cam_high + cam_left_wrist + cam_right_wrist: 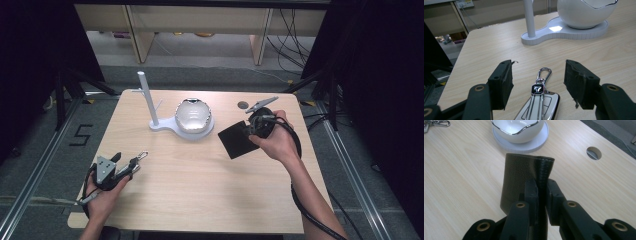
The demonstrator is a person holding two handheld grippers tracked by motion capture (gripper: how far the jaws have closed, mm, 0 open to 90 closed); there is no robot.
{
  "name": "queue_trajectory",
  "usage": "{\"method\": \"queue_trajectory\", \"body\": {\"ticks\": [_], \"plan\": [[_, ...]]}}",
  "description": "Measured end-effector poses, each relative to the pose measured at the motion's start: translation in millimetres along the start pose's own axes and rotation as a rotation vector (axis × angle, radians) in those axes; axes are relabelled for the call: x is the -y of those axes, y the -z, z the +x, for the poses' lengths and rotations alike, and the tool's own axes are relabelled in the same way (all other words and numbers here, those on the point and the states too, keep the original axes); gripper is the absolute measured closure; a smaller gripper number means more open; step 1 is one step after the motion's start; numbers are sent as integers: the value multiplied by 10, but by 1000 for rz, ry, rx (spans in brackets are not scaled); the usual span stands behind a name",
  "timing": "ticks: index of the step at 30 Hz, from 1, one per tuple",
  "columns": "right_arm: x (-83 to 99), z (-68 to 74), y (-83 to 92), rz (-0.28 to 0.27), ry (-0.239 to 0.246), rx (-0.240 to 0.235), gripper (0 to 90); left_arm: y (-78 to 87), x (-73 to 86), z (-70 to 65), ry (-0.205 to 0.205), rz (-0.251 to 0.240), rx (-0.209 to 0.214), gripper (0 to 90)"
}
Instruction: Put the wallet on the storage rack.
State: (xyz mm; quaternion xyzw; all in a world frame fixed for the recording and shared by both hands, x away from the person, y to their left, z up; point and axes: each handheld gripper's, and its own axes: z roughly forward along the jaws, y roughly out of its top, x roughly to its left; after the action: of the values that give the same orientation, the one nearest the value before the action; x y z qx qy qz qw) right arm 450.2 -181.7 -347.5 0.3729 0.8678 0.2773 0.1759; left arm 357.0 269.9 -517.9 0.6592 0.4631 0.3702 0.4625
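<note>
At the near left corner of the tabletop (200,190), the left gripper (131,165) rests in the person's left hand (102,197), low over the wood. Its jaws stand wide apart with nothing pressed between them. In the left gripper view, a car key fob (541,105) lies flat on the tabletop in the gap between those jaws, touching neither pad, its silver clip (544,73) pointing away toward the far side.

Farther back and toward the middle stands a white stand (165,125) with an upright post (147,97); its round base carries a white bowl (192,116) with a shiny, wavy rim. In the left gripper view the post and the bowl sit well beyond the fob.

To the right of the bowl, the right gripper (250,131) is held in the person's right hand (277,142) above the tabletop. Its jaws are clamped narrow on a dark leather wallet (237,140), gripping it by the folded spine. In the right gripper view the wallet (524,177) stands up between the pads with its stitched edge on top, lifted off the wood, and the bowl lies just past it.

Behind the right hand, a small round hole (243,105) is set into the tabletop near the far right edge.
</note>
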Motion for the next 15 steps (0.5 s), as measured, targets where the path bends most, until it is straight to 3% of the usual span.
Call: {"method": "queue_trajectory", "body": {"ticks": [15], "plan": [[-175,43,-33,0,47,8,821,8,1,10,-1,4,-4,393]]}}
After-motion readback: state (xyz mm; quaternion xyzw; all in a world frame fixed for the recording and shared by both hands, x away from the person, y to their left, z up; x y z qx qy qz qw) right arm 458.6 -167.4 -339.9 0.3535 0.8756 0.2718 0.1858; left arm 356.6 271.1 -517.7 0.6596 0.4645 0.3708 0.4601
